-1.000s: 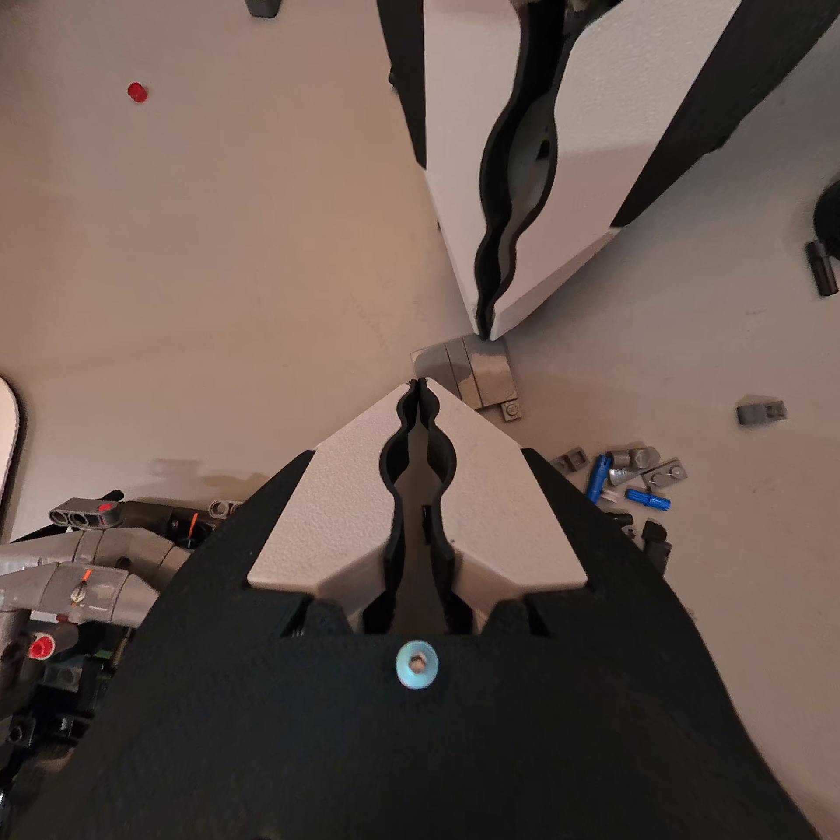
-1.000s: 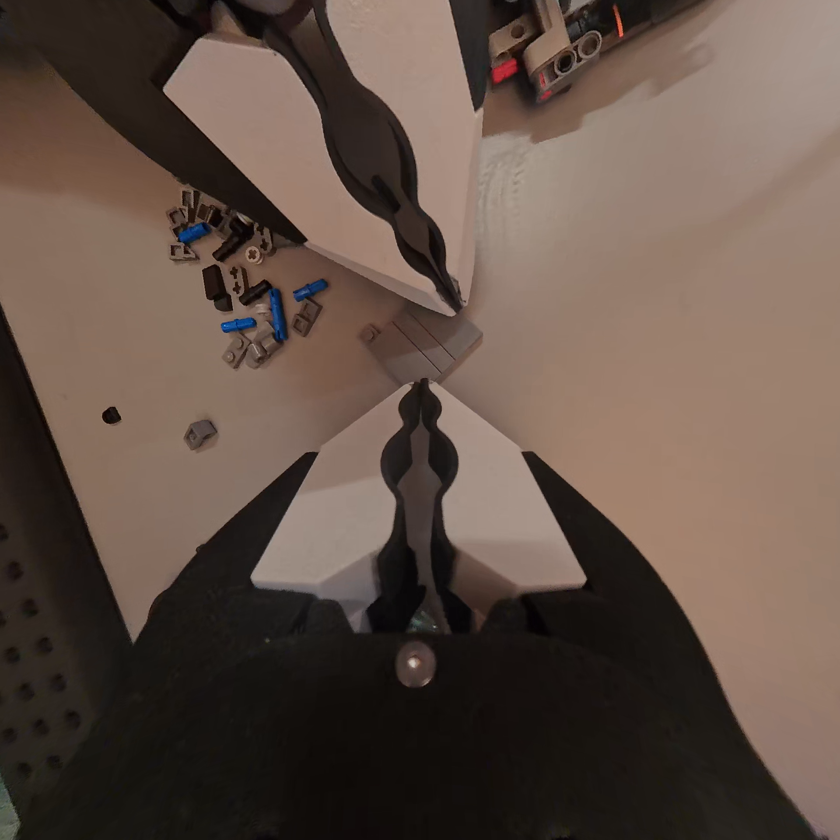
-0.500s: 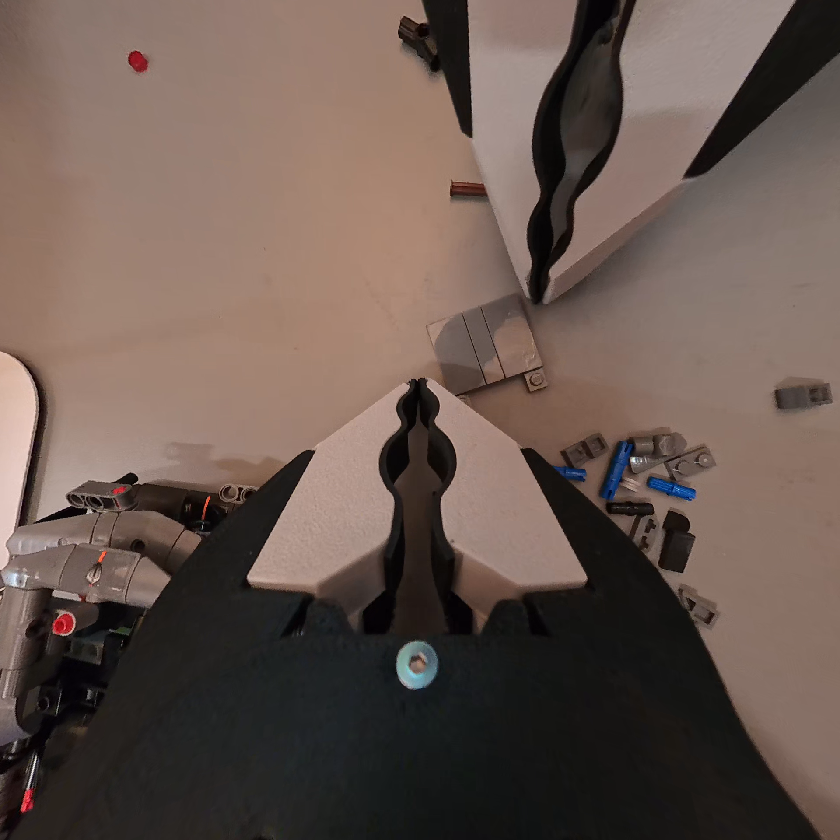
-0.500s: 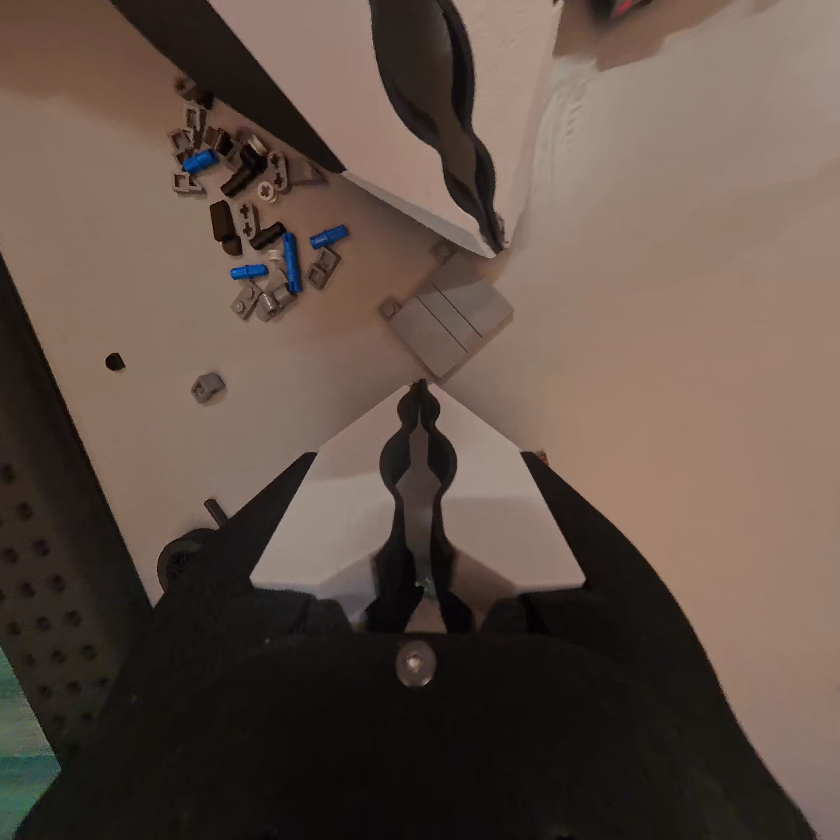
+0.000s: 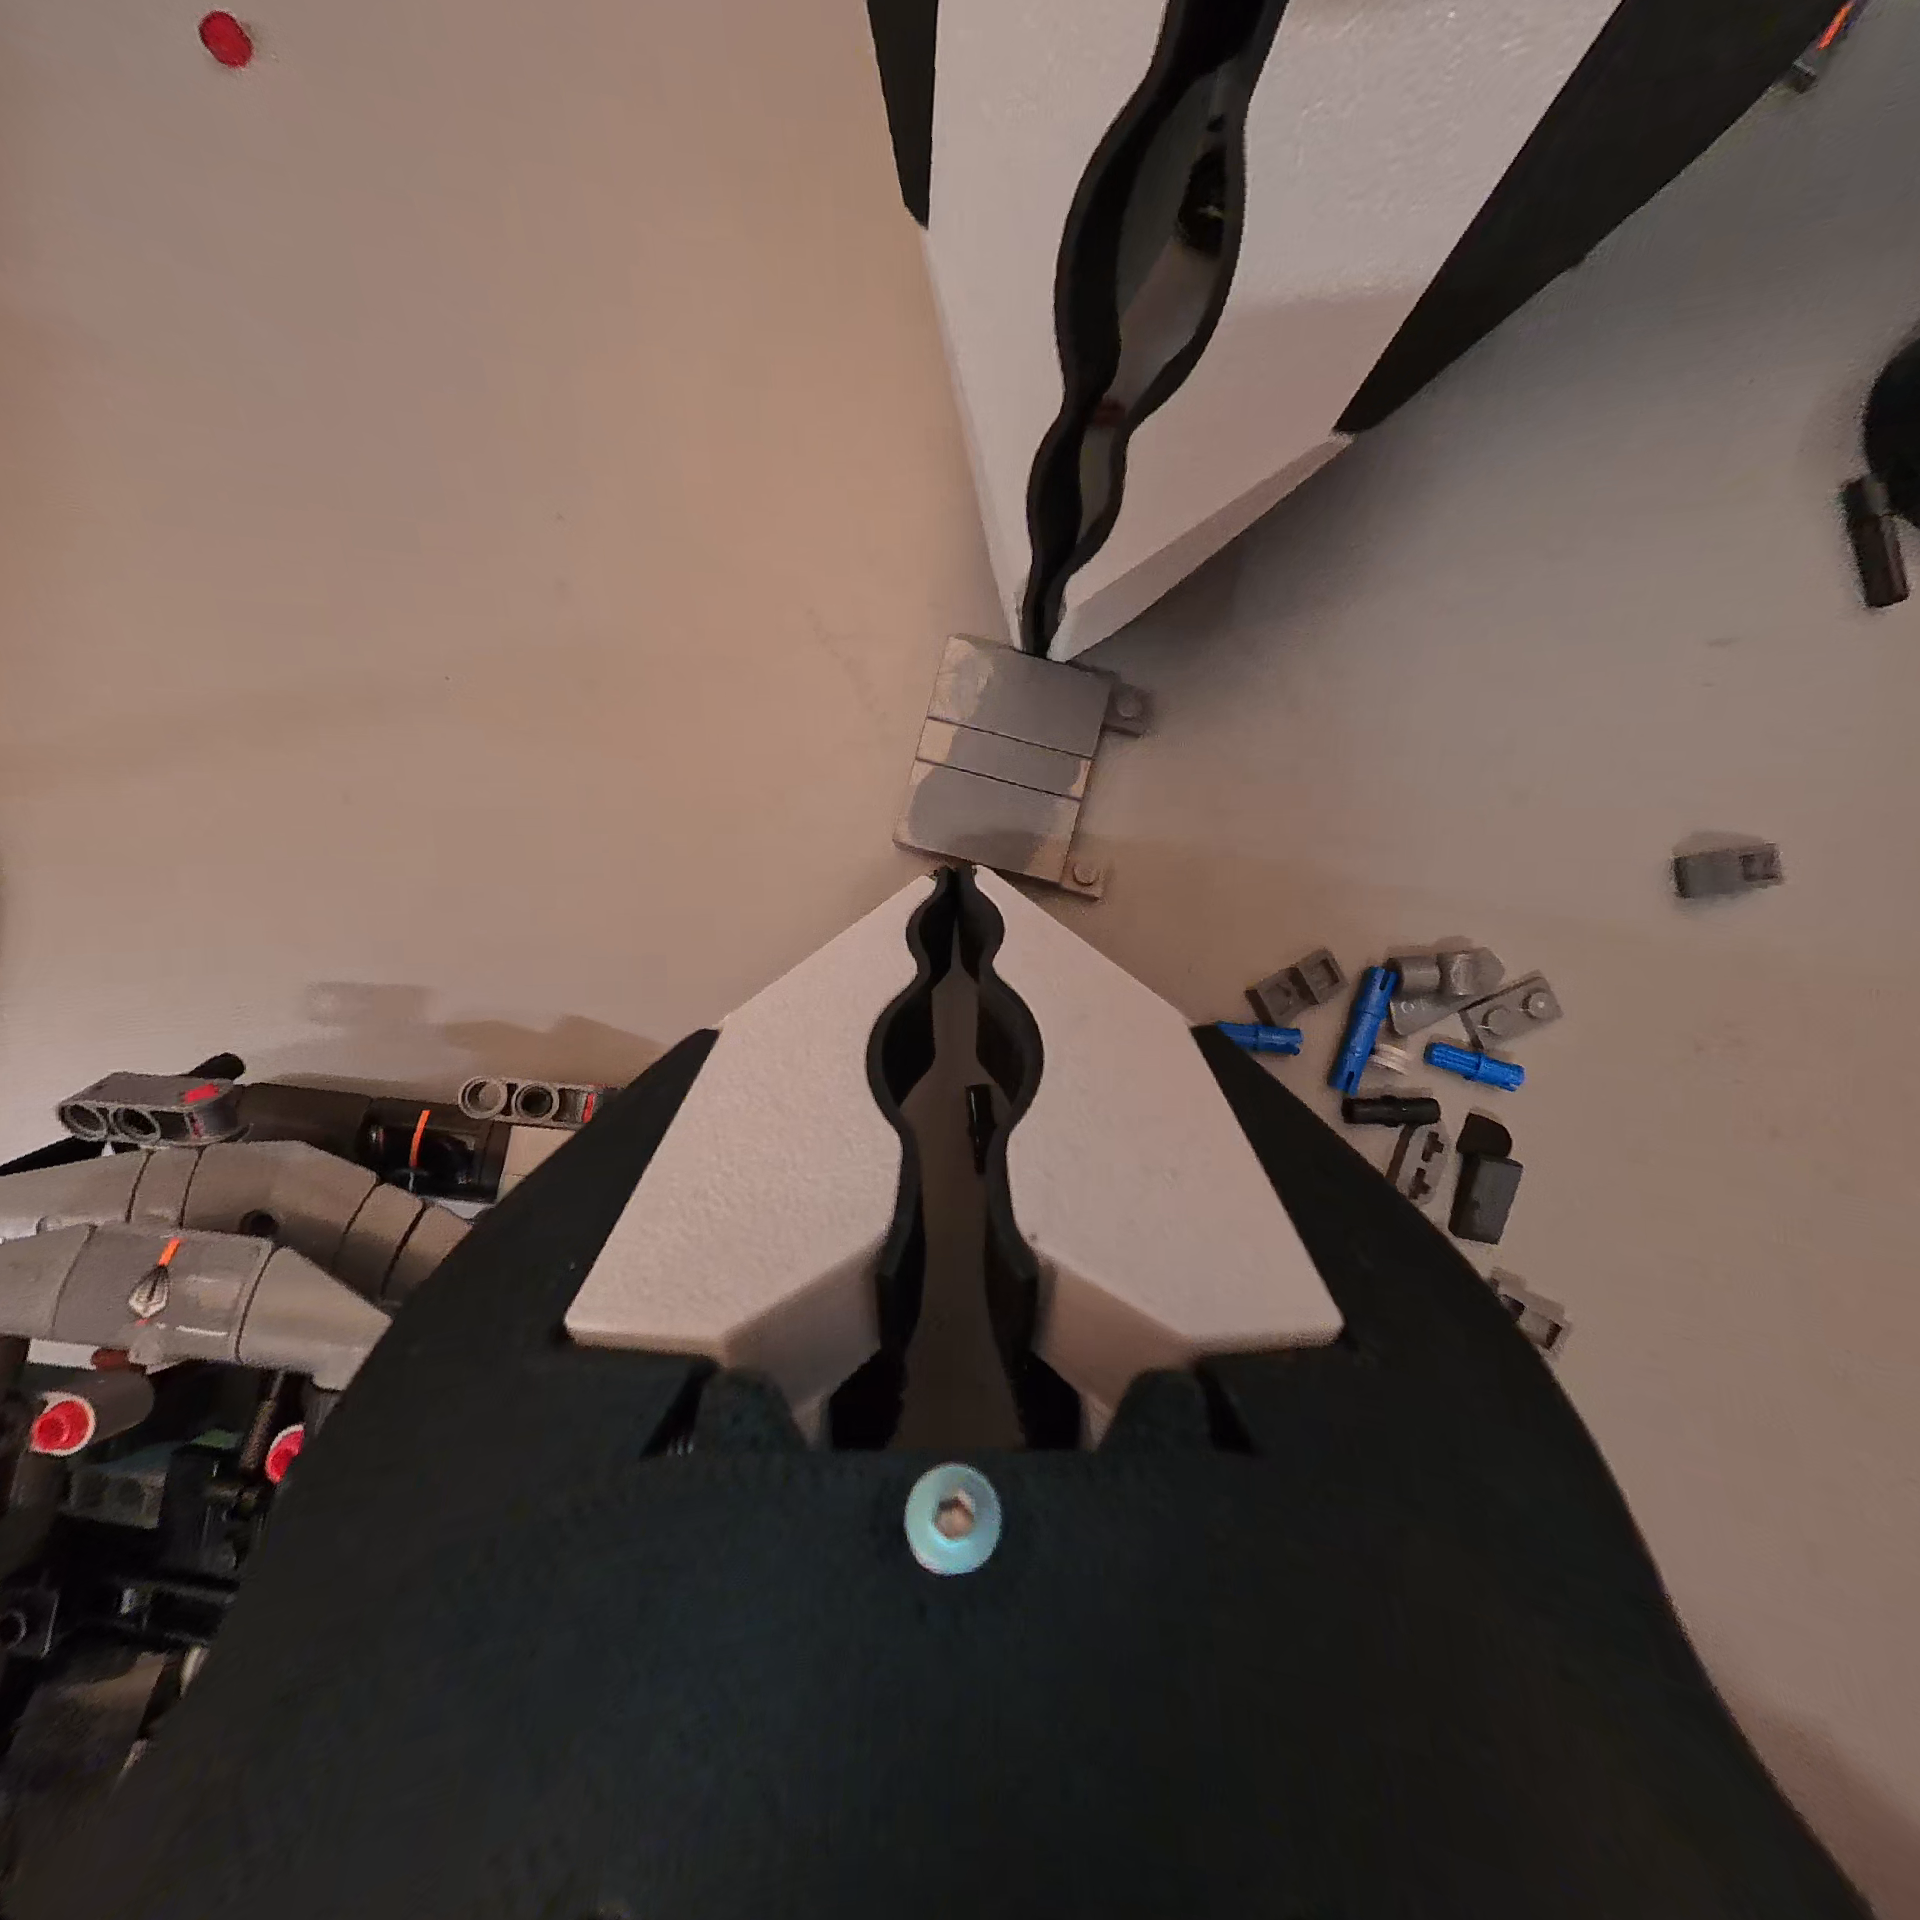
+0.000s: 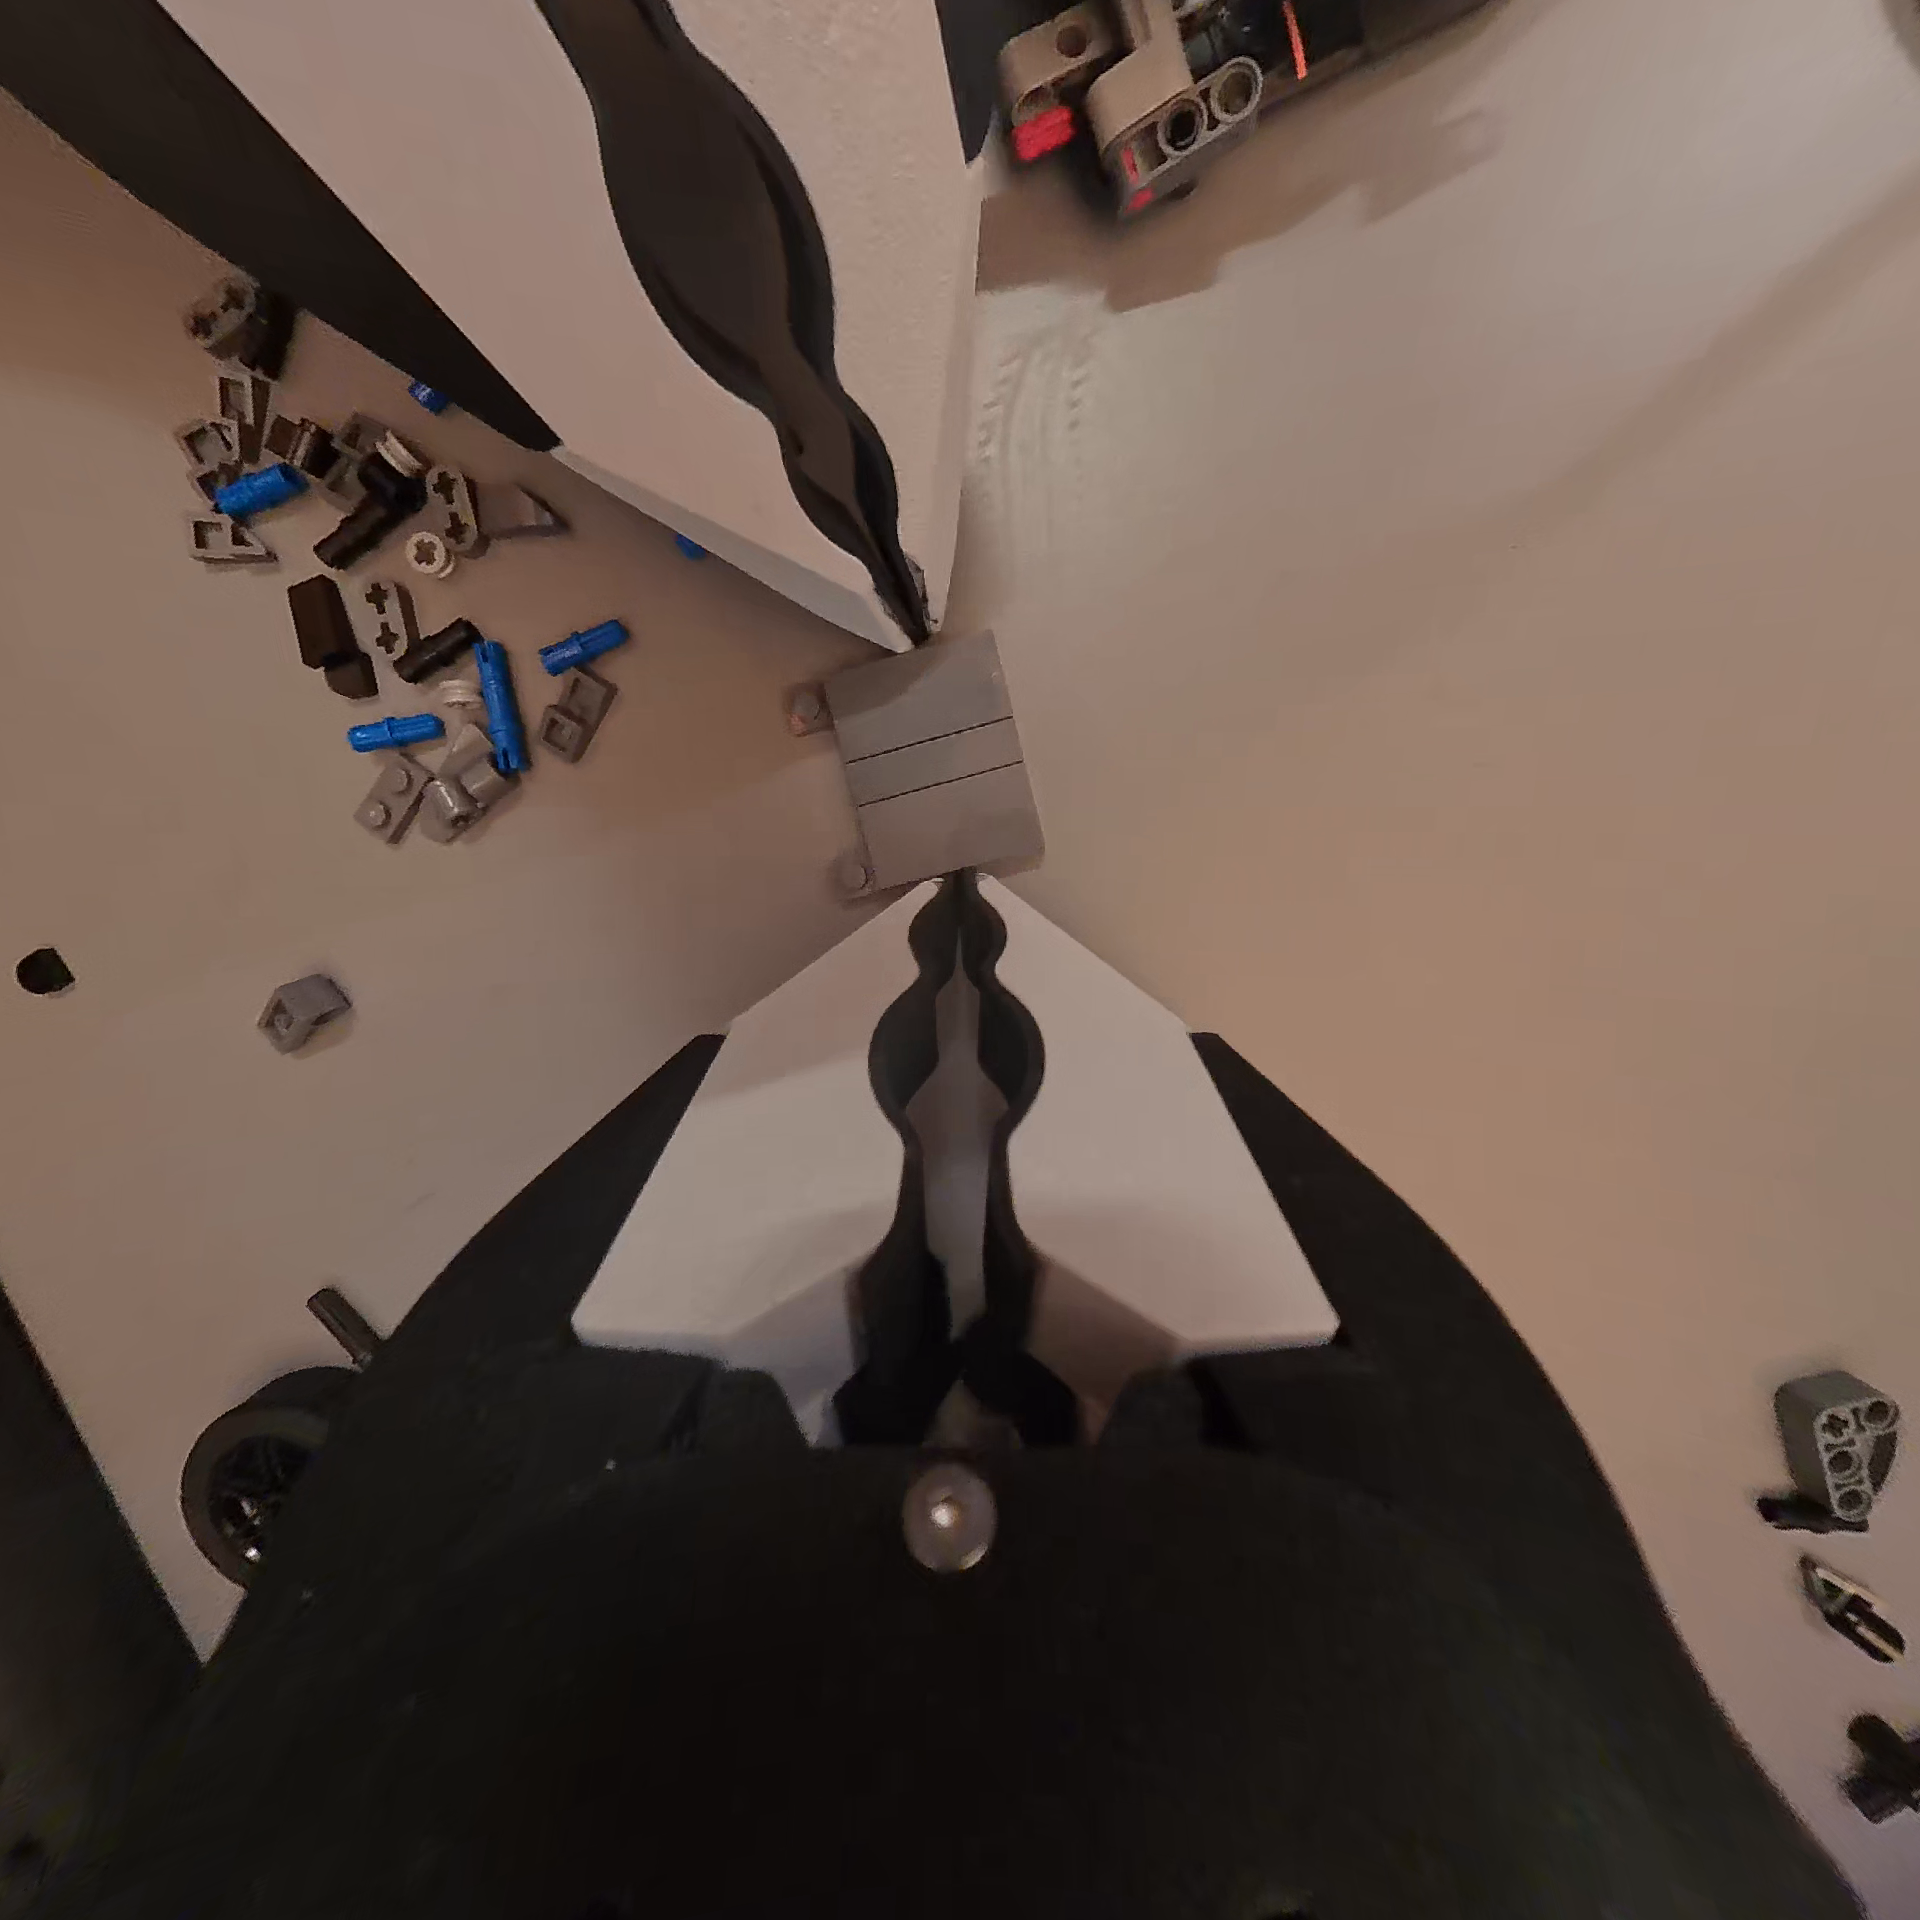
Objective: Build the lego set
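Observation:
A flat grey tiled panel [image 5: 1003, 764] of three strips lies on the pale table, with two small studded tabs on one side. It also shows in the right wrist view [image 6: 940, 764]. My left gripper [image 5: 954, 878] is shut and empty, its tip against the panel's near edge. My right gripper [image 5: 1039, 636] comes in from the top, shut, its tip on the opposite edge. In the right wrist view my right gripper [image 6: 958, 883] touches the near edge and the left gripper [image 6: 914, 623] the far edge. The panel sits squeezed between the two tips.
A pile of small blue pins and grey and black pieces [image 5: 1403, 1049] lies beside the panel [image 6: 436, 644]. The part-built grey model [image 5: 208, 1247] is at the left [image 6: 1143, 104]. A loose grey slope piece [image 5: 1725, 871], a red stud [image 5: 223, 40], a wheel [image 6: 249, 1465] and a grey beam [image 6: 1834, 1444] lie around. Spacing between my two grippers at the tips: around 5 cm. My right gripper's tips are some 12 cm from the loose grey slope piece [image 5: 1725, 871]. Seen from the right wrist view [image 6: 303, 1003] as well.
Both shut grippers have closed in on the panel from opposite sides and now touch its edges. The panel has turned on the table, so its seams now run across between the tips.

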`<state>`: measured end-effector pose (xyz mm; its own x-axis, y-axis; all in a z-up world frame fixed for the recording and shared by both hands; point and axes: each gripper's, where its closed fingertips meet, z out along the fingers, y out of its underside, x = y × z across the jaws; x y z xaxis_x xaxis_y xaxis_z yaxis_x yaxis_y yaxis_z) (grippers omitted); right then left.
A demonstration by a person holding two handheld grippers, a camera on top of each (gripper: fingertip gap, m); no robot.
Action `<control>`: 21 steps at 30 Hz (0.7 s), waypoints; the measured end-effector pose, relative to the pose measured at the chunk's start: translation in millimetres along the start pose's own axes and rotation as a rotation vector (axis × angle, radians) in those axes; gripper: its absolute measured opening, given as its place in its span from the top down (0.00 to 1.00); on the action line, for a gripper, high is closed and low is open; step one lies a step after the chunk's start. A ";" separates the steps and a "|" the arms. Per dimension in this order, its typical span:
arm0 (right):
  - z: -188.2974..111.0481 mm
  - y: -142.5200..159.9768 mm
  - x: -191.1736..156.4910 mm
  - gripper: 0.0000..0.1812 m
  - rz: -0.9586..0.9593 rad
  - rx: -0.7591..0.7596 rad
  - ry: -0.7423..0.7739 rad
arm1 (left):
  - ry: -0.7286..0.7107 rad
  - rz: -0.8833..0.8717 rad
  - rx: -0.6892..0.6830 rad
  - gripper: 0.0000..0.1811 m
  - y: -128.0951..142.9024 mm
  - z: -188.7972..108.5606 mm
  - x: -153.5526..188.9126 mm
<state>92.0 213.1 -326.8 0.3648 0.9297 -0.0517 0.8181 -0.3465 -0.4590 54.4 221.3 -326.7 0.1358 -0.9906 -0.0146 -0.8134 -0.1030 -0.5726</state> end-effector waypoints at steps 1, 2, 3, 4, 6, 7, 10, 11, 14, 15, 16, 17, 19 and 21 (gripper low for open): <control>0.1 -0.2 0.7 1.00 -0.007 -0.001 0.007 | 0.000 0.002 0.002 1.00 0.1 0.0 0.0; 0.1 -0.5 3.0 1.00 -0.012 0.000 0.026 | 0.004 0.002 0.001 1.00 0.1 -0.1 0.5; 0.1 -1.0 6.0 1.00 -0.012 0.001 0.045 | 0.028 0.000 0.001 1.00 0.0 -0.2 4.2; 0.1 -1.4 7.3 1.00 -0.013 0.001 0.051 | 0.051 -0.002 -0.001 1.00 0.0 -0.3 7.8; 0.1 -1.6 8.6 1.00 -0.018 0.003 0.055 | 0.043 0.005 -0.002 1.00 -0.1 -0.1 7.4; -0.1 -1.7 9.0 1.00 -0.019 0.004 0.059 | 0.044 0.009 0.000 1.00 -0.4 0.0 7.7; -6.0 -3.9 10.7 1.00 -0.024 0.012 0.073 | 0.046 0.025 0.013 1.00 -0.4 -0.6 7.4; -9.3 -4.4 11.3 1.00 -0.024 0.016 0.076 | 0.044 0.025 0.025 1.00 -1.1 -1.5 6.5; -16.6 1.3 7.9 1.00 -0.038 -0.014 0.055 | 0.003 0.007 0.070 1.00 -6.5 -6.5 -2.6; -18.1 3.2 6.0 1.00 -0.048 -0.023 0.047 | -0.021 0.002 0.092 1.00 -9.6 -8.2 -6.7; -19.1 4.0 3.7 1.00 -0.056 -0.027 0.036 | -0.036 0.001 0.109 1.00 -12.0 -9.2 -9.0; -19.4 4.5 0.3 1.00 -0.061 -0.031 0.018 | -0.042 0.002 0.118 1.00 -13.4 -9.5 -9.5; -18.7 4.9 -8.2 1.00 -0.071 -0.037 -0.026 | -0.069 0.004 0.120 1.00 -14.5 -8.7 -12.3; -16.7 5.8 -17.3 1.00 -0.084 -0.046 -0.070 | -0.093 0.004 0.117 1.00 -14.7 -6.6 -14.9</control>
<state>97.9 192.9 -313.8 0.2634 0.9616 -0.0773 0.8645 -0.2709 -0.4235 60.6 237.0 -312.6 0.1894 -0.9778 -0.0899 -0.7434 -0.0830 -0.6637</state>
